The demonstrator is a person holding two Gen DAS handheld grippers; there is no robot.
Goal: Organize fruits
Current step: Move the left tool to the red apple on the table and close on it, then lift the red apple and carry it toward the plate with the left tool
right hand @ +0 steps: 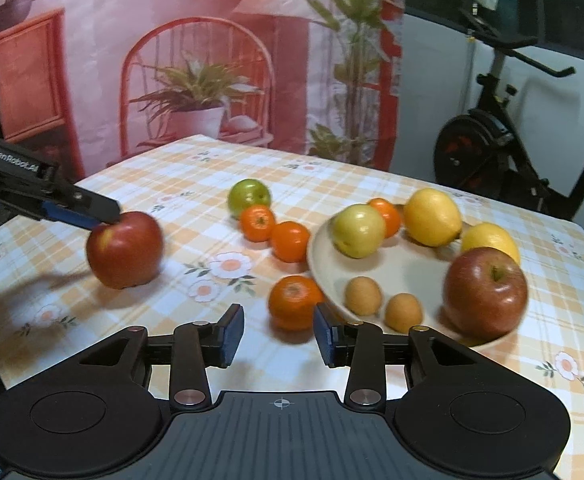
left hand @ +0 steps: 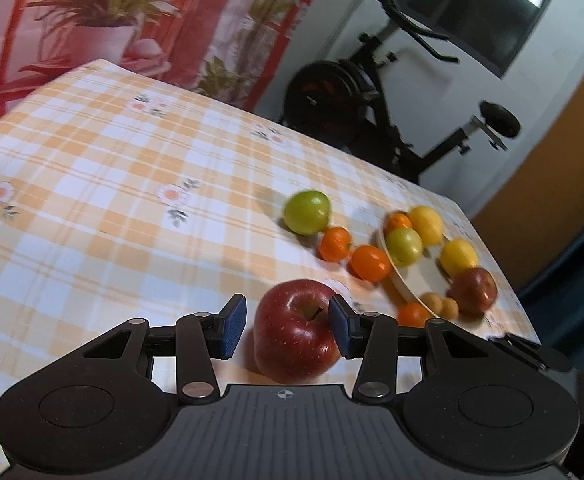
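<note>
My left claw (left hand: 288,326) sits low over a counter (left hand: 92,184) covered in an orange-and-white checked cloth with small flowers. A red apple (left hand: 294,332) stands upright on the cloth between its two blue pads. The right pad touches the apple near the stem hollow; the left pad stands clear of it, so the claw is apart and not clamped.

From the right wrist view, that same apple lies at ten o'clock, with the tip of the left claw resting on its top.

My right claw (right hand: 278,334) is apart and holds nothing. Just beyond its pads, at twelve o'clock, sits a tangerine (right hand: 295,301) on the cloth, touching the rim of a cream plate (right hand: 404,276).

The plate lies at one to two o'clock. In it are a second red apple (right hand: 486,294), two lemons (right hand: 432,218), a yellow-green apple (right hand: 359,230), another tangerine partly hidden behind it, and two small tan fruits (right hand: 364,295).

Left of the plate, on the cloth, two more tangerines (right hand: 290,240) sit side by side, with a green apple (right hand: 249,197) just behind them.

Past the counter hangs a pink printed curtain (right hand: 172,60), with an exercise bike (right hand: 504,132) at two o'clock.
</note>
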